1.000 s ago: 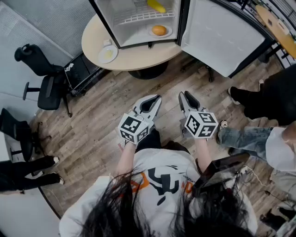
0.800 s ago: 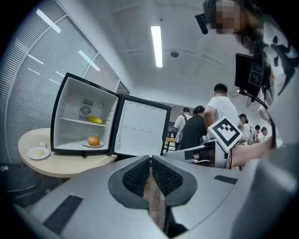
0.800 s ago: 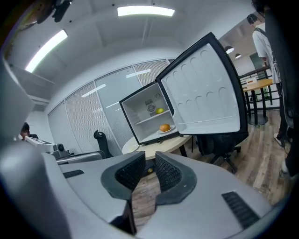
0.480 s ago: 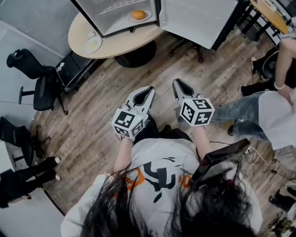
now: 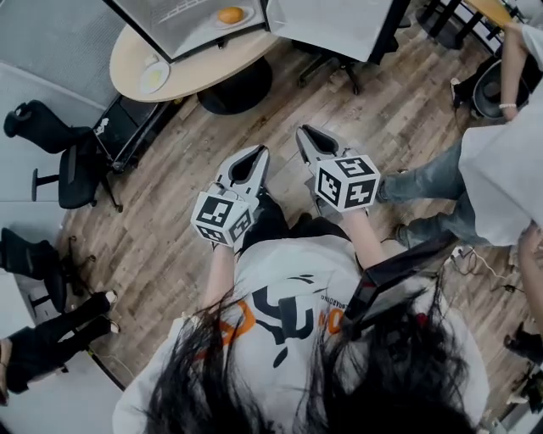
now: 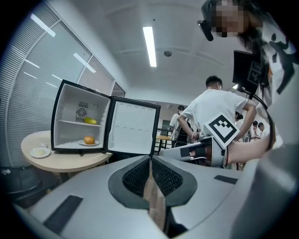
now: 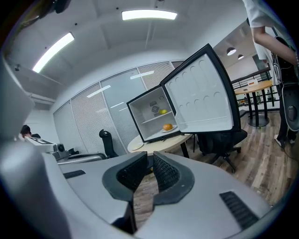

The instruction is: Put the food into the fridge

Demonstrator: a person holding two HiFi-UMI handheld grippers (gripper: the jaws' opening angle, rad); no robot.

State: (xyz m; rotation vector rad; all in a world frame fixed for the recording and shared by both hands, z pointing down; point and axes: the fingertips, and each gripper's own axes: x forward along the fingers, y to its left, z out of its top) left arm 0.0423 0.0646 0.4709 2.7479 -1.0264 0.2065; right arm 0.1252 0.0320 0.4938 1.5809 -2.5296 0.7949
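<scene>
The small fridge [image 5: 174, 25] stands open on a round table [image 5: 199, 68] at the top of the head view. Inside it an orange [image 5: 230, 14] lies on a plate; the left gripper view also shows the orange [image 6: 88, 140] and a yellow fruit [image 6: 90, 121] on the shelf above. Well short of the table, over the wooden floor, my left gripper [image 5: 257, 152] and right gripper [image 5: 305, 132] hang side by side. Both point toward the fridge, shut and holding nothing. The right gripper view shows the same orange [image 7: 167, 127] far ahead.
A white plate [image 5: 154, 76] with pale food sits on the table left of the fridge. The fridge door [image 5: 331, 21] swings out to the right. Black office chairs [image 5: 68, 153] stand at the left. People [image 5: 496, 161] stand close on the right, and another chair [image 7: 224, 140] sits under the door.
The fridge and table have slid toward the top left of the head view and look smaller. Both grippers have drawn back from the fridge together, still side by side.
</scene>
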